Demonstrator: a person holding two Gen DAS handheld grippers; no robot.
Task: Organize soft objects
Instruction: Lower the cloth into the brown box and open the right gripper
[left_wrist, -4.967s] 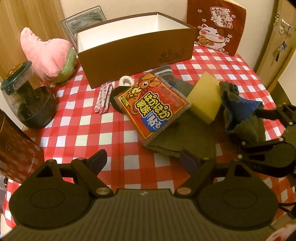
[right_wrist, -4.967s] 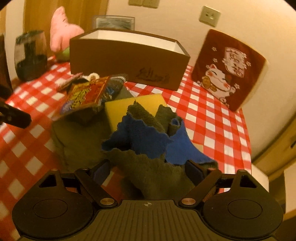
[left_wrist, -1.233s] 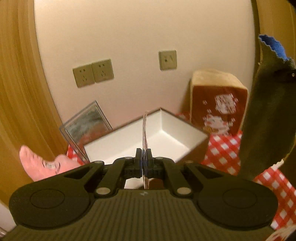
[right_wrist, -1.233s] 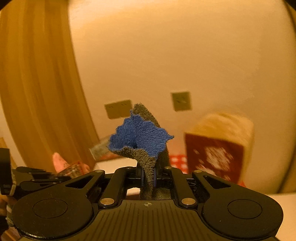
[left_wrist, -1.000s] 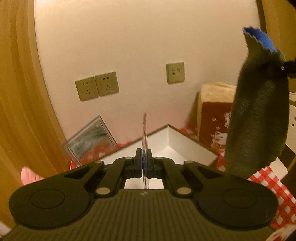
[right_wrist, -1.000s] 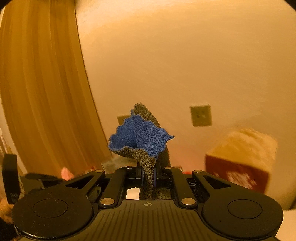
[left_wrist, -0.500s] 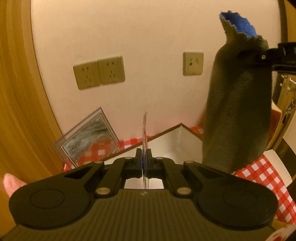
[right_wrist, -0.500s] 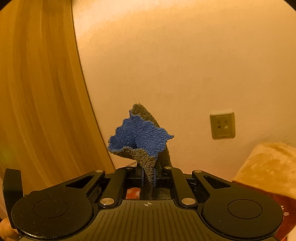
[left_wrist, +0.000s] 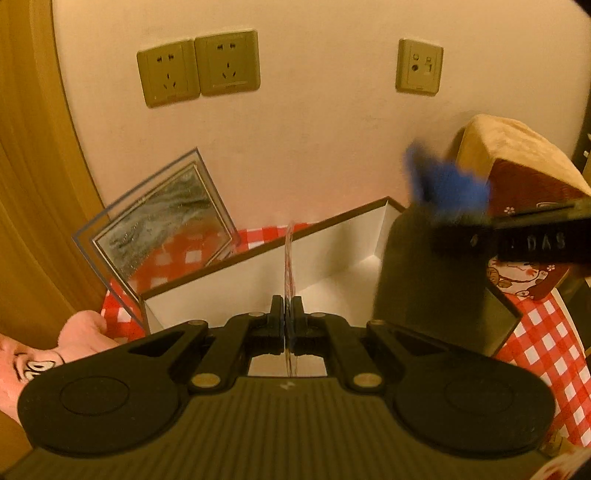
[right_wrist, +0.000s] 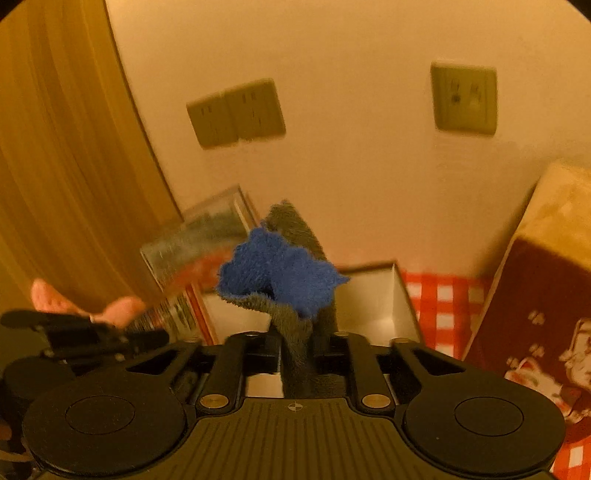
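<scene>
Right wrist: fuzzy blue-and-olive cloth (right_wrist: 280, 277)

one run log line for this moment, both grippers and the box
left gripper: shut on thin packet | right gripper: jaws opening, green-blue cloth between them | both above open cardboard box | phase: drop-off

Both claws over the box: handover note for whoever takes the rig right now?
Left claw: shut on a thin flat packet, held edge-on above the open box.
Right claw: jaws opening, the green-and-blue cloth between them and hanging over the box's right end.
Done: nothing seen lying in the box yet; its floor is only partly in view.
Left: let the cloth fall in, drop the packet, then go for whatever soft items remain, out of view here.
</scene>
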